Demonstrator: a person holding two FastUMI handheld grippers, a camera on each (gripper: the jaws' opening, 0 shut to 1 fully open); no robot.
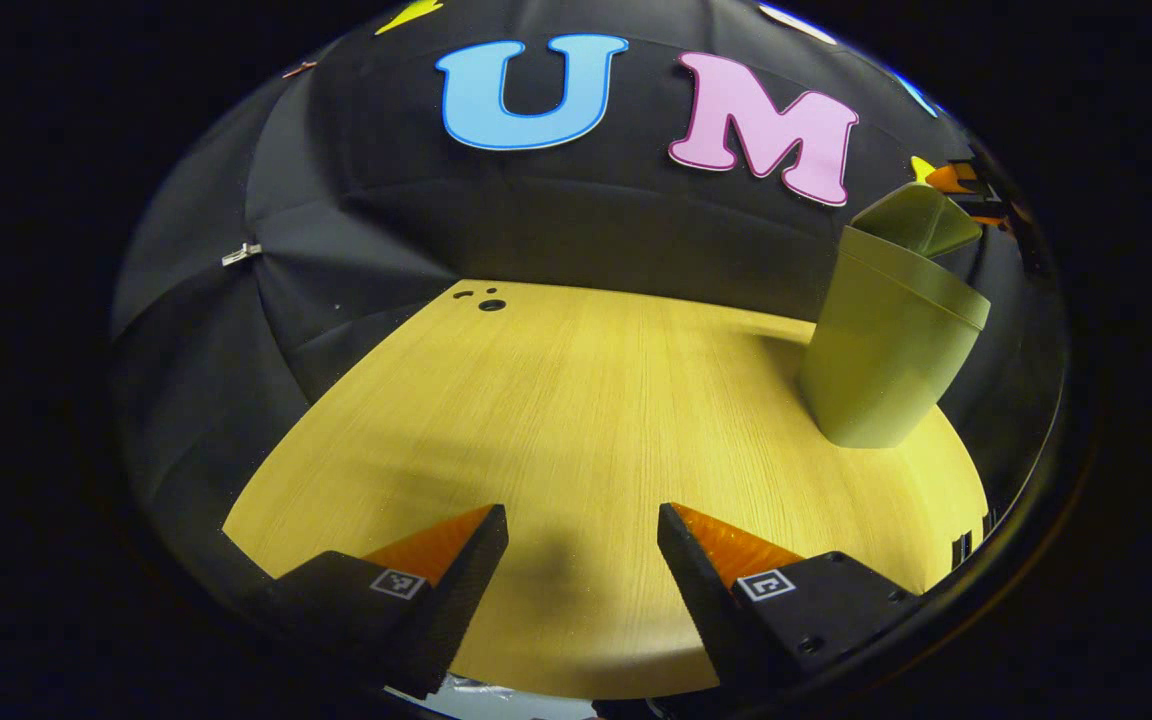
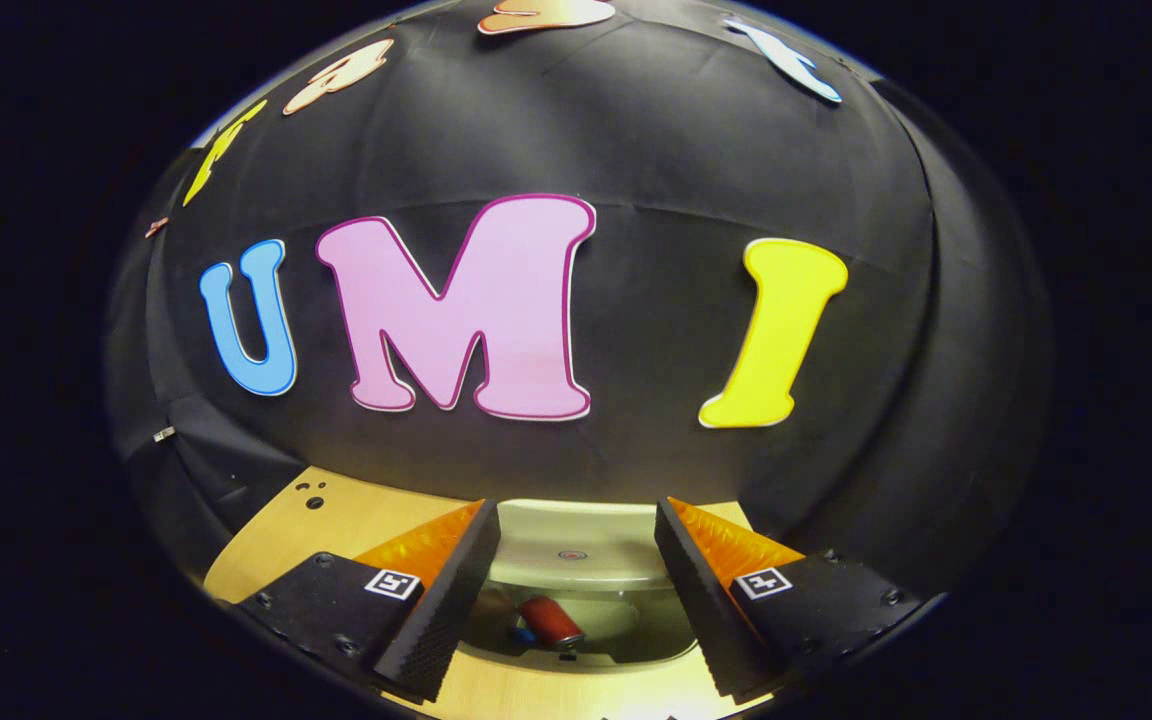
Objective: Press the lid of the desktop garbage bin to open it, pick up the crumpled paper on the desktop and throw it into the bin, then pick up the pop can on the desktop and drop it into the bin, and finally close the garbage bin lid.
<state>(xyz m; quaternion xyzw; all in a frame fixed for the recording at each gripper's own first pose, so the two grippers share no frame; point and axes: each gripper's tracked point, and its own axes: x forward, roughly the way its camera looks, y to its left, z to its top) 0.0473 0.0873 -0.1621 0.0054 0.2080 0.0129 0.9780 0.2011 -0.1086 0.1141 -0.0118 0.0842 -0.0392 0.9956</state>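
Grippers gape wide, empty; tapered green bin, lid up, holds red can on wood-grain desk.

The right gripper hangs over the open garbage bin, its jaws wide apart with nothing between them. The lid stands up at the far side. A pop can lies inside.

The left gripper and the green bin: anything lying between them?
Nothing: in the left gripper view, bare wooden tabletop stretches from the left gripper to the bin.
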